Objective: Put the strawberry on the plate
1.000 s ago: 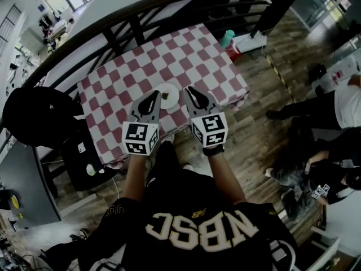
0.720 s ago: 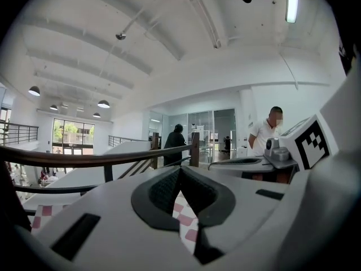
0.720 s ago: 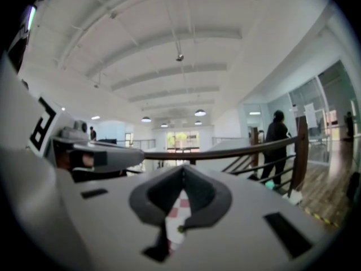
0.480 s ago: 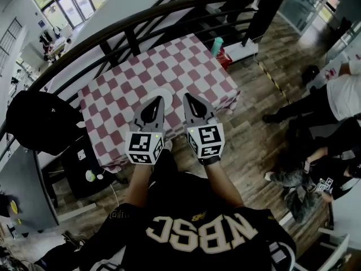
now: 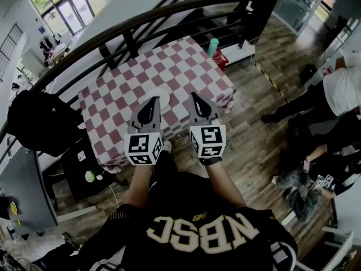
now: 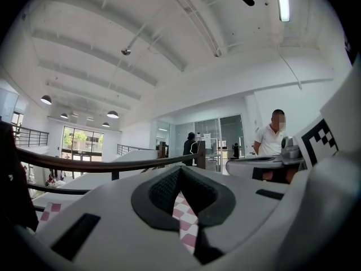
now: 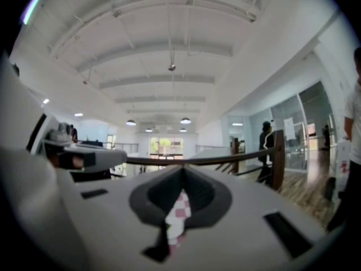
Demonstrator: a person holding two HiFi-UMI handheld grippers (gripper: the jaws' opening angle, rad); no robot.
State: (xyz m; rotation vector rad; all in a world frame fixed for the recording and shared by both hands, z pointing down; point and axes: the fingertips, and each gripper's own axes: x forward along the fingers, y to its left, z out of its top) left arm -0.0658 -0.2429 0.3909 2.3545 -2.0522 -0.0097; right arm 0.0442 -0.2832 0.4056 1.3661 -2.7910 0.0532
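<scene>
In the head view a white plate (image 5: 161, 96) lies on the red-and-white checked table (image 5: 118, 103), near its front edge. The strawberry does not show in any view. My left gripper (image 5: 154, 101) hovers in front of the plate and hides its near rim. The right gripper (image 5: 196, 96) is level with it, just right of the plate. Both are shut with nothing between the fingertips. In the left gripper view the left gripper (image 6: 179, 169) has its tips touching, with only checked cloth seen beneath. The right gripper (image 7: 181, 169) looks the same in the right gripper view.
A black curved railing (image 5: 141, 21) runs behind the table. A teal bottle (image 5: 211, 47) stands on the floor at the far right corner. A black chair with a bag (image 5: 36, 123) is at the left. People (image 5: 338, 95) are on the wooden floor at the right.
Both grippers have pulled back from the table and risen. The plate, seen earlier with a small dark thing on it, is now partly covered by the left gripper.
</scene>
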